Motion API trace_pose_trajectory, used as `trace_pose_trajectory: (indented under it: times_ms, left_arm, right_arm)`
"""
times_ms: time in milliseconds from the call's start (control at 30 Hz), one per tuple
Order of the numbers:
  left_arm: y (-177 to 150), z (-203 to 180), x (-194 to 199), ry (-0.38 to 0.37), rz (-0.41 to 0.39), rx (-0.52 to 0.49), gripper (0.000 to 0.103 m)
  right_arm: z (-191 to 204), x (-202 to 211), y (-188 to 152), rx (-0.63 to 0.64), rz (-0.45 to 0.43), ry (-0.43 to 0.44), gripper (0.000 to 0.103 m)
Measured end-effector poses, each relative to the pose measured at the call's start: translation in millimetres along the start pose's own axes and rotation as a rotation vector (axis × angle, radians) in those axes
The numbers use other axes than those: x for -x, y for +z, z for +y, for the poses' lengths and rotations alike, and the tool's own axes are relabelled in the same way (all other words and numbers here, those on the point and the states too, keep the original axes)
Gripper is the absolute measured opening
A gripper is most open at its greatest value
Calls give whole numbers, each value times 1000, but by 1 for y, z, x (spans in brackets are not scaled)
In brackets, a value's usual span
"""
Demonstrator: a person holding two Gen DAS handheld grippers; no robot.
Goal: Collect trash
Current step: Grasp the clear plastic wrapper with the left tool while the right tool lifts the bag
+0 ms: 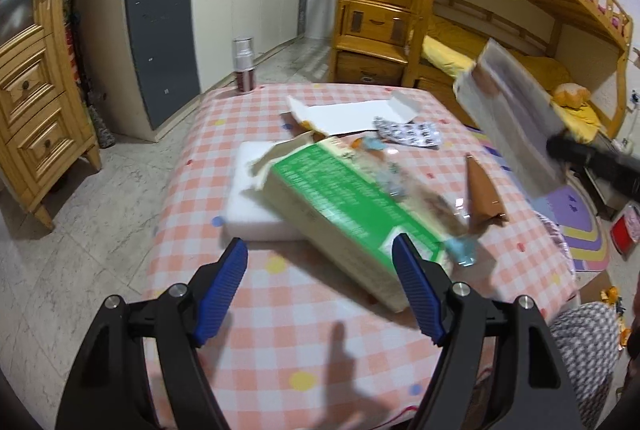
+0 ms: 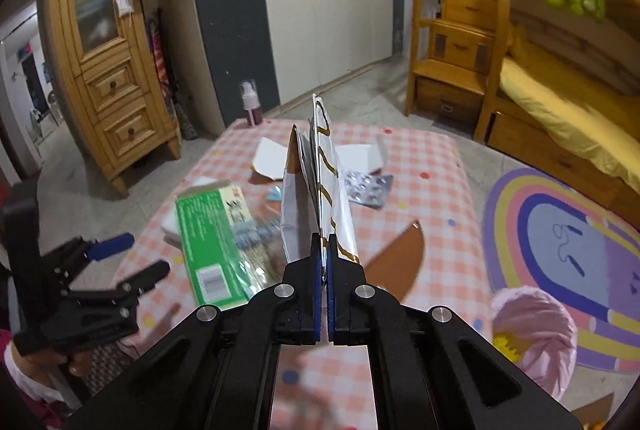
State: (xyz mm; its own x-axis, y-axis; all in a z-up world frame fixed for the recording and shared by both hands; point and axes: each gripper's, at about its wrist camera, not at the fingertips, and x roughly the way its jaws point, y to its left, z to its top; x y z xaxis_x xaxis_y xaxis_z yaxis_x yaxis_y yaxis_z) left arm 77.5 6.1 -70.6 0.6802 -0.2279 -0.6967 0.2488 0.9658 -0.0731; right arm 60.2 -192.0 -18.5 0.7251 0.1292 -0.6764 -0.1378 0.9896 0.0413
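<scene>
Right gripper [image 2: 324,250] clamped on a flattened silver wrapper [image 2: 320,189] with gold stripes, pinched at its near edge and held upright, raised off the table [image 2: 440,189]. Seen from the left wrist as a blurred pale sheet up at right, above the table's far right side.

Left gripper [image 1: 320,270] spread wide, nothing between the blue pads [image 1: 230,280], hovering low over the near edge of the checked tablecloth. Right pad just in front of the near corner of a green box [image 1: 344,197]; whether touching, cannot tell.

Green box lying askew across the table's middle, its far end propped on a white foam block [image 1: 248,197]. Blurred clear plastic scraps [image 1: 460,250] along the box's right side. Brown card piece [image 1: 482,195] to the right of the box, apart from it. Beyond, an opened white carton [image 1: 352,115] flat on the cloth, with a blister pack [image 1: 408,133] just beside it on the right. Pump bottle [image 1: 244,65] upright at the far left corner.

Pink bin [image 2: 532,338] on the floor by the table's right side, next to a rainbow rug [image 2: 560,230].
</scene>
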Motion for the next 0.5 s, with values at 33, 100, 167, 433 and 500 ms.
trace_pose_trajectory:
  times_ms: [33, 100, 167, 433, 500]
  left_arm:
    - [1, -7, -1, -5, 1, -11, 73]
    - [6, -20, -5, -17, 5, -34, 68]
    - [10, -33, -12, -22, 11, -58, 63]
    - [29, -55, -51, 10, 85, -70, 57]
    - [31, -58, -54, 13, 87, -73, 57]
  right_arm:
    - [-4, -2, -2, -5, 5, -9, 1]
    - [-13, -6, -8, -24, 15, -29, 1]
    - [-21, -12, -14, -40, 27, -42, 1]
    - [-43, -38, -32, -122, 81, -50, 1]
    - [-47, -42, -34, -131, 83, -72, 1]
